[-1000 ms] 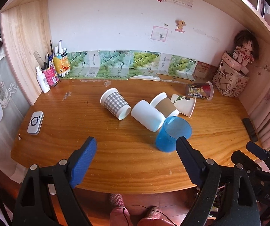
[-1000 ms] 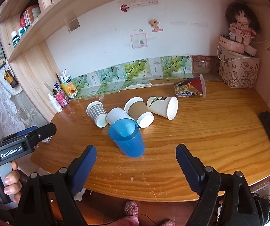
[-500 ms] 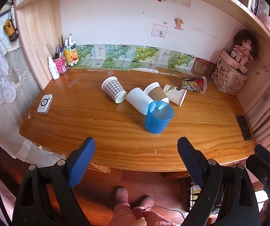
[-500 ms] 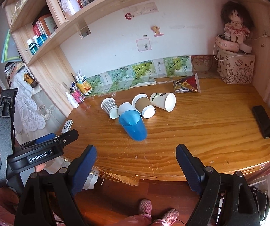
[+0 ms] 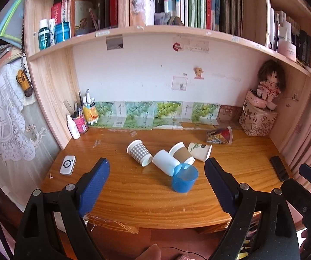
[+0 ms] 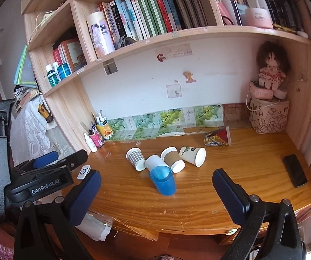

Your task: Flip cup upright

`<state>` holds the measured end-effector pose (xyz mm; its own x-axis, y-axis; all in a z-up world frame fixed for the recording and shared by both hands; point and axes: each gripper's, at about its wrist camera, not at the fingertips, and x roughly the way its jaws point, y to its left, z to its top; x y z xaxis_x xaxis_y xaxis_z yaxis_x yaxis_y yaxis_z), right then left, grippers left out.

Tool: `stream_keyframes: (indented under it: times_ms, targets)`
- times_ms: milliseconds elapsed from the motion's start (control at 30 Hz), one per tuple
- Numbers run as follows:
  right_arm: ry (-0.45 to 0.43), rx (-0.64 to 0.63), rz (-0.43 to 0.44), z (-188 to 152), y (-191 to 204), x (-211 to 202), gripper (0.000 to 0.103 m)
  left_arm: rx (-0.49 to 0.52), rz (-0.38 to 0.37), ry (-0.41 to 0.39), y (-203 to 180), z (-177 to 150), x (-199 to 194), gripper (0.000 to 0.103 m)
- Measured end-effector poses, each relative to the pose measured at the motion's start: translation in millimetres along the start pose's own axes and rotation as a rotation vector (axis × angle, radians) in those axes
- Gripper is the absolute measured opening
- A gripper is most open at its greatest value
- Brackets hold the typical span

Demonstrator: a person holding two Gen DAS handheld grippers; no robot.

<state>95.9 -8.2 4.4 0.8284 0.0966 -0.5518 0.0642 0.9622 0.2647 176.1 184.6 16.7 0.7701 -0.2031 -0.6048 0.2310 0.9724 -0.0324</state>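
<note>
A blue plastic cup (image 5: 184, 180) (image 6: 163, 183) stands upright on the wooden desk (image 5: 133, 197), mouth up, in front of several paper cups lying on their sides: a checked one (image 5: 139, 155), a white one (image 5: 165, 165), a brown-sleeved one (image 5: 181, 155), a leaf-printed one (image 5: 199, 154) and a red printed one (image 5: 220, 136) farther back. My left gripper (image 5: 157, 189) is open and empty, held back off the desk's front edge. My right gripper (image 6: 157, 196) is open and empty too, also back from the desk.
A black phone (image 6: 295, 173) lies at the desk's right. A small white device (image 5: 68, 164) lies at the left. A pen pot and bottles (image 5: 80, 122) stand back left, a basket with a doll (image 5: 257, 119) back right. Bookshelves hang above.
Both grippers have pulled back and up, away from the desk, so the cups look smaller and the bookshelves come into view. The blue cup stays upright where it stood.
</note>
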Motion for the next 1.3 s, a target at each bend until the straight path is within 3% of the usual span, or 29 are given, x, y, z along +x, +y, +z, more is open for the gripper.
stream_keyframes:
  times_ms: [33,67,200,367,567,1300]
  targets:
    - [-0.017,0.004,-0.002,2.4,0.4,-2.7,0.103,-0.008,-0.001,-0.026,2.1,3.1,-3.4,0.094]
    - [-0.043,0.002,-0.004,4.4,1.2,-6.6,0.103,-0.016,0.004,-0.053,4.0,5.5,-6.7,0.103]
    - [-0.119,-0.066,-0.061,12.1,10.1,-15.7,0.103,-0.066,0.004,-0.142,11.0,16.3,-19.0,0.103]
    - [-0.22,-0.076,-0.072,18.3,11.6,-26.1,0.103,-0.079,0.056,-0.27,11.5,18.7,-35.5,0.103]
    - [-0.364,-0.06,-0.115,20.5,10.3,-40.0,0.103,-0.048,0.103,-0.341,7.2,17.3,-40.8,0.103]
    - [-0.313,-0.077,-0.005,26.1,18.3,-11.2,0.103,-0.043,0.143,-0.36,14.0,21.8,-36.0,0.103]
